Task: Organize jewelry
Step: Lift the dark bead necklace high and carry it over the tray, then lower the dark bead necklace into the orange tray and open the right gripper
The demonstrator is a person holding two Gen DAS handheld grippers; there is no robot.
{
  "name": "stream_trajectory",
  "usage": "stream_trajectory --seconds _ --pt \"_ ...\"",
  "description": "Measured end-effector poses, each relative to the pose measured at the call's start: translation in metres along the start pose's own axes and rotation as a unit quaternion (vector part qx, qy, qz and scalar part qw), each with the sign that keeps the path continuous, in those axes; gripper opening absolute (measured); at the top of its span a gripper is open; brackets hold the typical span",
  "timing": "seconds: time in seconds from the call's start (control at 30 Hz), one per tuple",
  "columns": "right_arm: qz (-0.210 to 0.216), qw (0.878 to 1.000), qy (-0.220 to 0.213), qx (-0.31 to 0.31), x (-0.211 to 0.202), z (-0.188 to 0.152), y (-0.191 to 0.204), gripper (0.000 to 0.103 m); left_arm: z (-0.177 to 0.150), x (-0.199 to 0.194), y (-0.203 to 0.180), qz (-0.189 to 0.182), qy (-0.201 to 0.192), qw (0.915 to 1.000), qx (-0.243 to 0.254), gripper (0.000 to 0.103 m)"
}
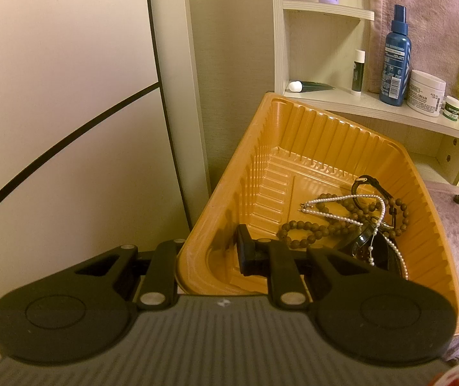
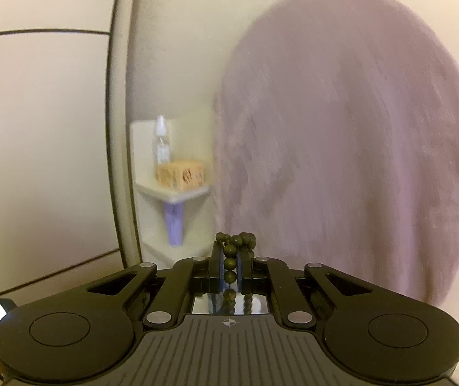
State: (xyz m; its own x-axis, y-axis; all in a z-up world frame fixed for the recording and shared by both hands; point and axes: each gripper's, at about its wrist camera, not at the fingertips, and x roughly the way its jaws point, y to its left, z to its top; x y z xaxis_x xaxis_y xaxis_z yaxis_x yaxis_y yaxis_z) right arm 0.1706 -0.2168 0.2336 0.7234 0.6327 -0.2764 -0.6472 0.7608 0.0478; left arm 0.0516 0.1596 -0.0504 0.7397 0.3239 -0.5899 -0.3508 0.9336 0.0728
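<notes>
An orange ribbed plastic tray [image 1: 281, 148] is tilted up in the left wrist view. It holds a white pearl necklace [image 1: 345, 204], brown bead bracelets [image 1: 300, 233] and a black watch [image 1: 372, 181], heaped at its right side. My left gripper [image 1: 210, 257] straddles the tray's near left wall, one finger [image 1: 245, 254] inside and the other outside, gripping the wall. My right gripper [image 2: 230, 257] is shut on a dark green bead bracelet [image 2: 236, 241], held up in the air with beads bunched above the fingers.
A white corner shelf [image 1: 374, 109] behind the tray carries a blue spray bottle [image 1: 395, 61], a cream jar [image 1: 425, 91] and other toiletries. Pink towel [image 1: 454, 225] lies right of the tray and hangs ahead of the right gripper [image 2: 351, 144]. A small shelf [image 2: 175, 189] holds a wooden box.
</notes>
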Motion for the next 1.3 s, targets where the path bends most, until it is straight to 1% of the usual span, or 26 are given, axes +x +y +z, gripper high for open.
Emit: stream_trajectory --seconds 0.2,0.4,0.7,0.8,0.9,0.97,1.03,1.17,1.3 --pt "0.033 0.999 -0.026 -0.017 0.006 0.034 0.009 0.007 0.000 0.000 0.000 0.000 0.000 1.0000 -0.002 0.017" --pt "0.073 0.996 -0.050 -0.019 0.016 0.057 0.024 0.007 0.000 0.000 0.001 -0.001 0.001 1.0000 -0.004 0.016" --pt "0.156 0.984 -0.091 -0.003 0.042 0.078 0.061 0.007 -0.001 0.000 0.001 -0.002 0.001 1.0000 -0.004 0.016" --pt "0.171 0.980 -0.106 0.006 0.057 0.086 0.069 0.007 -0.001 0.000 0.001 -0.001 0.002 1.0000 -0.005 0.016" --pt "0.187 0.976 -0.109 0.022 0.070 0.091 0.074 0.007 -0.001 0.000 0.001 -0.002 0.001 1.0000 -0.004 0.016" --pt "0.192 0.976 -0.103 0.029 0.080 0.088 0.076 0.007 -0.001 0.001 0.001 -0.001 0.001 1.0000 -0.005 0.016" --pt "0.201 0.976 -0.083 0.037 0.096 0.079 0.080 0.007 -0.001 0.000 0.001 -0.001 0.002 1.0000 -0.005 0.016" --pt "0.206 0.977 -0.019 0.048 0.136 0.044 0.090 0.007 0.000 0.000 0.001 -0.002 0.001 1.0000 -0.004 0.016" --pt "0.206 0.975 0.050 0.065 0.174 0.005 0.094 0.007 0.000 0.000 0.001 -0.002 0.001 1.0000 -0.004 0.016"
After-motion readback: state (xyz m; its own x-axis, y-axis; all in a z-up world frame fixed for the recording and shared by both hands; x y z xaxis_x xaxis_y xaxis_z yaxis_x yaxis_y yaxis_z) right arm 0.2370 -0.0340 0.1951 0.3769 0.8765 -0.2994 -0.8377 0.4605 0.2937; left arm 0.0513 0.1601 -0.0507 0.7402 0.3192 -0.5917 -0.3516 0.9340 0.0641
